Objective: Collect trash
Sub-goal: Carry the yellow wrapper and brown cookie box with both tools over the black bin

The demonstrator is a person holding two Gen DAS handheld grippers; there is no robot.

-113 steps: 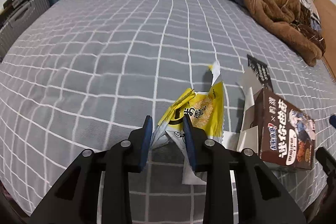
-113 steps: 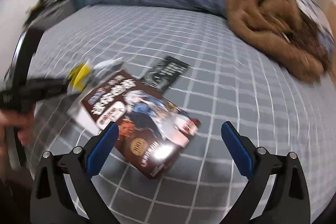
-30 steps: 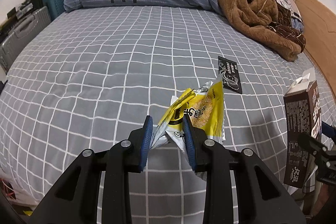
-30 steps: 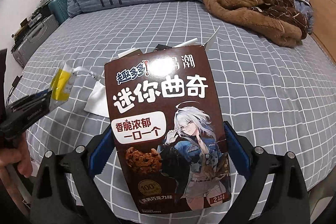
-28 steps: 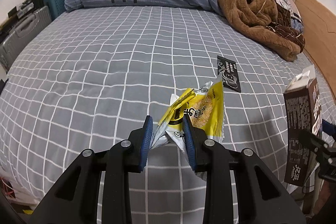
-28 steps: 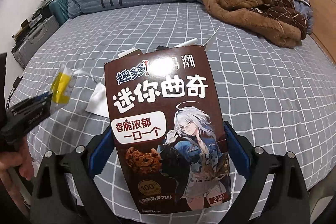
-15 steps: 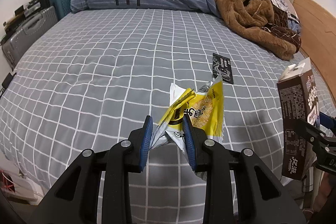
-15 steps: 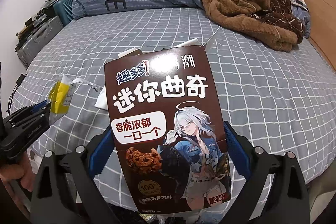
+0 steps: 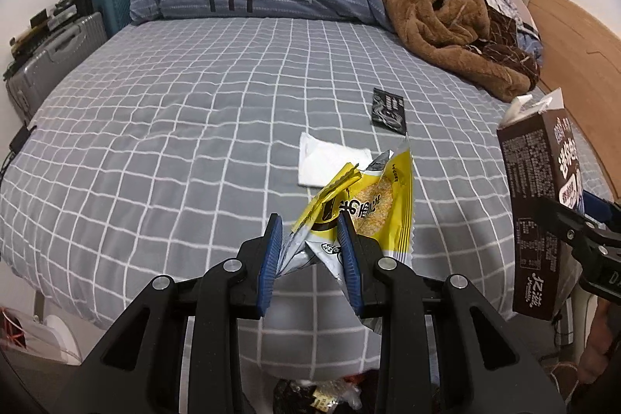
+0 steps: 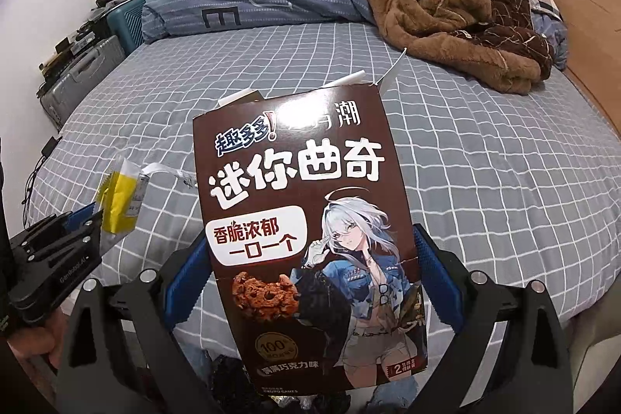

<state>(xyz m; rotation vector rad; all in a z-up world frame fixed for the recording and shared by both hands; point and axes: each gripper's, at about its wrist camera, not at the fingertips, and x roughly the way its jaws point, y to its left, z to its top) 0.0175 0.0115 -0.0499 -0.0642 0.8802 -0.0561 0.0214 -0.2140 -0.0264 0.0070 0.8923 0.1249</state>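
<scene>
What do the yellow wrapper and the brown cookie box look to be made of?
Yellow wrapper: thin plastic film with a silvery foil-like lining, judging by its crinkles and torn, shiny inside. Brown cookie box: printed paperboard, probably glossy-coated; it stands flat and stiff, with white inner flaps showing at the open top.

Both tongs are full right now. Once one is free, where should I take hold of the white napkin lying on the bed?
Take the white napkin by its near edge, coming from the foot of the bed at a low angle. It lies flat and thin on the checked sheet, so an edge pinch suits it better than a straight drop.
</scene>
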